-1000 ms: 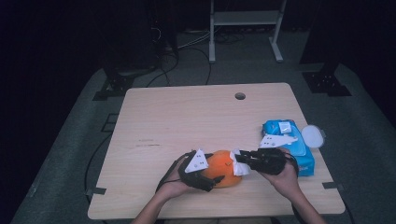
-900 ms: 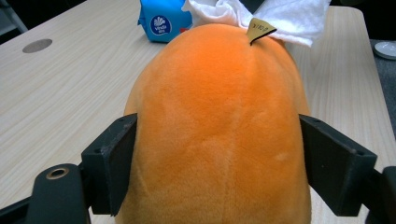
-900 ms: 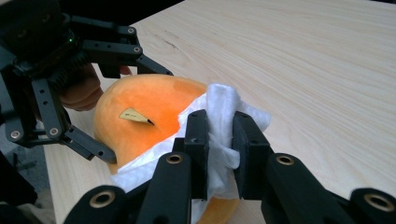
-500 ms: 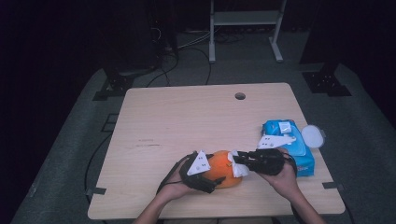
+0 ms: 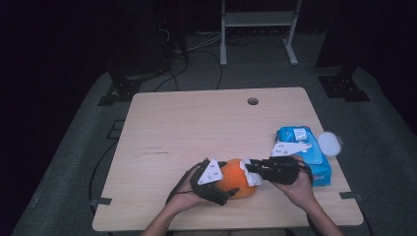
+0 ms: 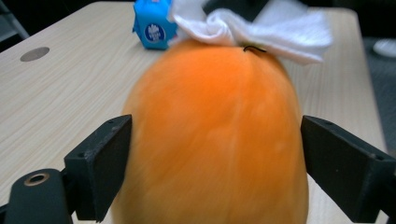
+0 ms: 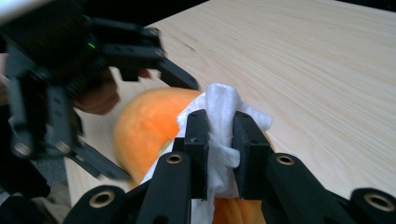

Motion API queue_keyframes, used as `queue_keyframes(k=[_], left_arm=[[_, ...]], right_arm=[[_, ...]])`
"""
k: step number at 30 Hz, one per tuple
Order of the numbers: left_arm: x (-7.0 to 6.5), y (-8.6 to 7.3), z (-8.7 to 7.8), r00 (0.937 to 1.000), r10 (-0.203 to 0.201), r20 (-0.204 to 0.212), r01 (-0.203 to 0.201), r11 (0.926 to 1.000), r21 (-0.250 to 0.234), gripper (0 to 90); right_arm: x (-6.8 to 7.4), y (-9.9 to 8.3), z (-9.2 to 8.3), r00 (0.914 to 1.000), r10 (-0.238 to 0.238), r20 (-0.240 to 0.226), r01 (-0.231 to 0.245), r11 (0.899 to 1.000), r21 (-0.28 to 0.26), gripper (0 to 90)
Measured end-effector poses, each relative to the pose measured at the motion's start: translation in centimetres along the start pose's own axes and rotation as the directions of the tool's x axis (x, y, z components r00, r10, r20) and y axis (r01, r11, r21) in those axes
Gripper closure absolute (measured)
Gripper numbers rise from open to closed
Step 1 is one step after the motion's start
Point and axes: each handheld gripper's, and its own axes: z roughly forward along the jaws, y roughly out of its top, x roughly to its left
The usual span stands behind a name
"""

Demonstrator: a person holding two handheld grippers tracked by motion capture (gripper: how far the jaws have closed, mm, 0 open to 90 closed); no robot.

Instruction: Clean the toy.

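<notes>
Near the counter's front edge (image 5: 147, 216), the orange fruit (image 5: 235, 181) rests between the left tool (image 5: 220, 186) and right tool (image 5: 250, 172). The left tool's jaws have just been opening; they now flank the fruit without pressing it. The right tool grips a white wipe (image 7: 219, 122) against the fruit's top, so wiping likely goes on with the fruit unsteadied. A blue wipe pack (image 5: 301, 147) lies near the right edge.

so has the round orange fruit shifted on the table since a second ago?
No. The round orange fruit sits at the same spot relative to the blue wipes pack and the table's near edge.
</notes>
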Motion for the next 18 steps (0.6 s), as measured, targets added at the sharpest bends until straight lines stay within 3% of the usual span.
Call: queue_keyframes(k=[2,5,7,10,12,14,18], left_arm=[[0.2,0.0,-0.1,0.9995,-0.031,0.002,0.031,0.9995,-0.004,13.0],[-0.2,-0.1,0.1,0.9999,-0.006,-0.015,0.006,1.0,0.002,18.8],[-0.3,0.1,0.2,0.9997,0.002,-0.024,-0.002,1.0,0.006,21.0],[-0.6,0.2,0.4,0.9995,0.014,-0.029,-0.014,0.9999,0.001,21.6],[-0.8,0.3,0.4,0.9994,0.016,-0.03,-0.016,0.9999,0.0,20.8],[-0.6,0.2,0.3,0.9996,0.014,-0.025,-0.014,0.9999,0.006,17.8],[0.3,-0.2,0.1,0.9974,-0.072,0.007,0.072,0.9973,-0.015,11.2]], right_arm=[[-0.8,-0.3,-0.3,0.9996,0.026,0.009,-0.026,1.0,-0.003,76.5],[-1.4,-0.6,-0.7,0.9986,0.043,0.029,-0.044,0.999,0.003,76.5],[-1.1,-0.3,-0.9,0.9987,0.041,0.03,-0.041,0.999,-0.001,76.7],[-0.2,0.5,-1.1,0.9983,0.044,-0.037,-0.045,0.999,-0.03,76.7],[1.0,1.0,-0.9,0.9989,-0.004,-0.046,0.003,1.0,-0.023,76.7],[1.8,1.0,-0.2,0.9982,-0.055,-0.024,0.055,0.998,0.013,76.6],[0.8,0.4,0.0,0.9991,-0.013,-0.041,0.013,1.0,0.011,76.4]])
